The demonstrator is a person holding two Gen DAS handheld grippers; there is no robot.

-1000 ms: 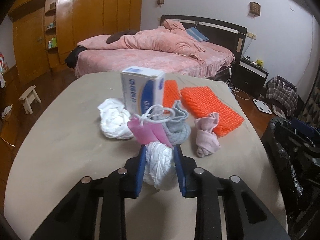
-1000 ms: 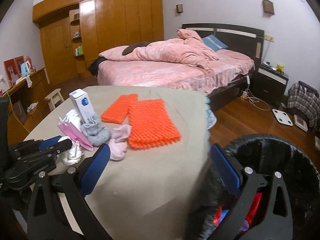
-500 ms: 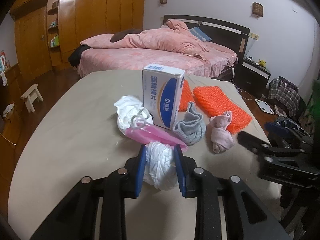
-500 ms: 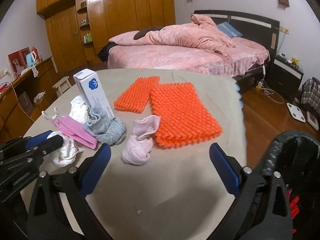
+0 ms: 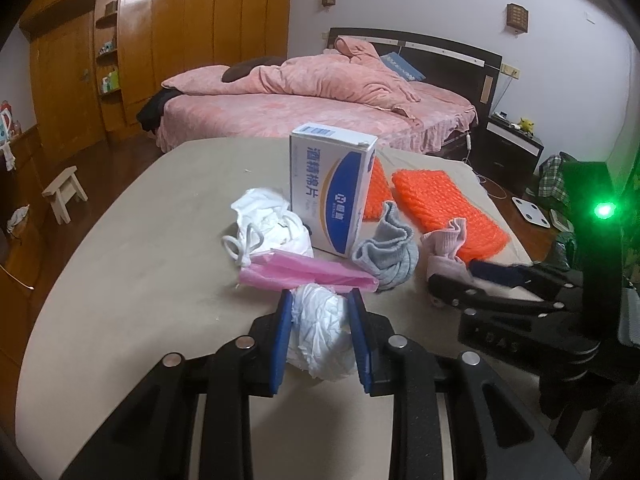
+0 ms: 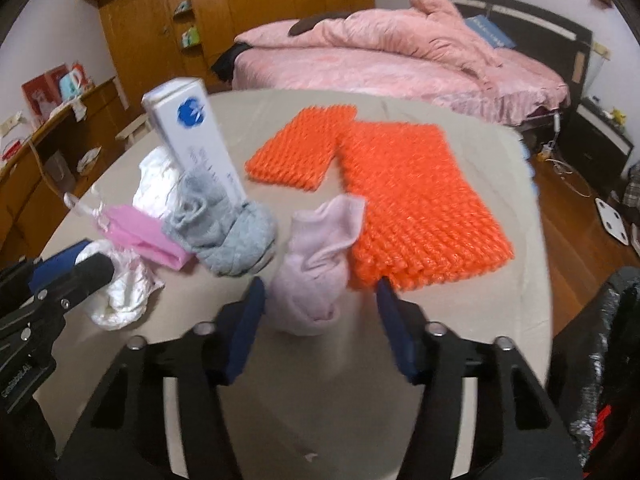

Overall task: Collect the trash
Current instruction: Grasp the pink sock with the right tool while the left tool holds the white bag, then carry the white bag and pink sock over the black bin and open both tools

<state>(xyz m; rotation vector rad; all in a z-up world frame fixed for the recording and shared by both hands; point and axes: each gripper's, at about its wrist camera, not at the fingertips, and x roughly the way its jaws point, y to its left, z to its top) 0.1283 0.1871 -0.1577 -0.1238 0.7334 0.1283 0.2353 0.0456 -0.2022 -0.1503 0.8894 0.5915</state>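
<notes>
Now left claw (image 5: 322, 336) pinching white wad (image 5: 320, 332); right claw (image 6: 320, 320) closing around pink sock (image 6: 316, 264)

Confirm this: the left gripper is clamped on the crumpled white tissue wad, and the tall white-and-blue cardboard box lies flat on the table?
Not quite. The left gripper does clamp the crumpled white tissue wad, but the tall white-and-blue cardboard box stands upright on the table, as the left wrist view shows.

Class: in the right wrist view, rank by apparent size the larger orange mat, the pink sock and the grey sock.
1. Larger orange mat.
2-3. Pink sock and grey sock: look alike; the pink one is nearer the camera, so unranked.
</notes>
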